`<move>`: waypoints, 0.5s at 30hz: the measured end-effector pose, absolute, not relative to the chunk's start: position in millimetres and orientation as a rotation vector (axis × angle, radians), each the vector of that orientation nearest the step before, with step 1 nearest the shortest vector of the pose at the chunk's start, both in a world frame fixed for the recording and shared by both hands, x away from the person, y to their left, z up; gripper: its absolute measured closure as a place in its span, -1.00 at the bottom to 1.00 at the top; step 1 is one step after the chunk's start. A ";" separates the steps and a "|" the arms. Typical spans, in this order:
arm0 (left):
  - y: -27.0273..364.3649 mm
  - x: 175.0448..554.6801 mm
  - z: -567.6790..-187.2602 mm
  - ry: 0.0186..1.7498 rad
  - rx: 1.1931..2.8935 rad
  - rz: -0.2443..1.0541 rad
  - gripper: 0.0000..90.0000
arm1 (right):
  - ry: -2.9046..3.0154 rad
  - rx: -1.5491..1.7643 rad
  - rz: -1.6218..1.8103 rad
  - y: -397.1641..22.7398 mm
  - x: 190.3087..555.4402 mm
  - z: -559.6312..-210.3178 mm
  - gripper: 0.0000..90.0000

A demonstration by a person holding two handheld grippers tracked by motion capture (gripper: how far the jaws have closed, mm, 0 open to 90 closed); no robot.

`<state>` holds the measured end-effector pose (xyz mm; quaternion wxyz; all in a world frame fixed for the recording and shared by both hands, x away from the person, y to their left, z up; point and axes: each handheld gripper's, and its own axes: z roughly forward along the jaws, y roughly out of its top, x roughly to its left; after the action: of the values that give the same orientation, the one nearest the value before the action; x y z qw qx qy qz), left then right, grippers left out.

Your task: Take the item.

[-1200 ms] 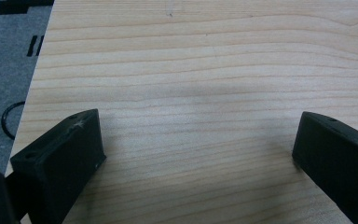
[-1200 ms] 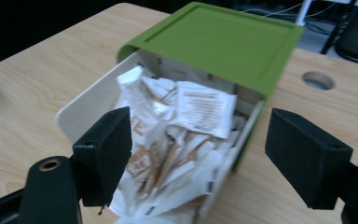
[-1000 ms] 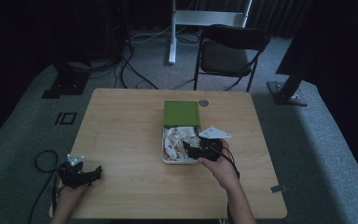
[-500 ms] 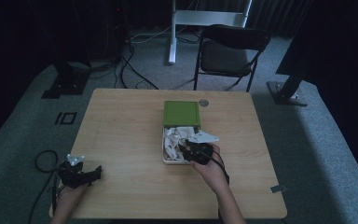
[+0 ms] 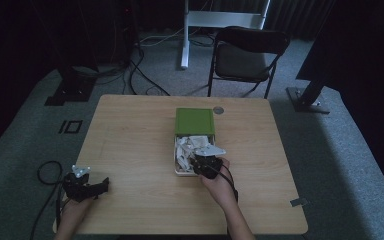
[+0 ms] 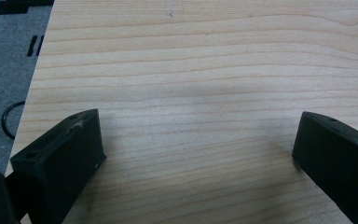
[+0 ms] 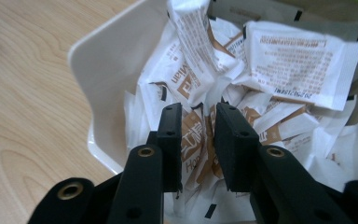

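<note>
The right gripper (image 7: pixel 198 140) reaches into the white box (image 5: pixel 176 170) at the middle of the table (image 5: pixel 130 140), its 2 jaws nearly closed around a white-and-brown sachet (image 7: pixel 196 140) among the heap. The box's green lid (image 5: pixel 194 121) stands open toward the far edge. The left gripper (image 5: pixel 87 186) rests at the near left corner, jaws wide apart over bare wood.

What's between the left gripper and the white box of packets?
Only bare wooden table: in the high view nothing lies between the left gripper and the white box, and the left gripper view shows plain wood ahead of its open jaws.
</note>
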<state>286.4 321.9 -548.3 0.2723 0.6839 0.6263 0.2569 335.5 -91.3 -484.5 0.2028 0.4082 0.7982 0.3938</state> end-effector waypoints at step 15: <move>322.1 286.4 -548.2 1.685 1.844 0.691 -0.94 | 2.203 1.172 1.061 -88.9 340.2 -493.9 0.93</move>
<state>286.4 322.1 -548.2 0.2714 0.6847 0.6259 0.2566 340.2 -88.9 -493.9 0.2131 0.4224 0.7938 0.3822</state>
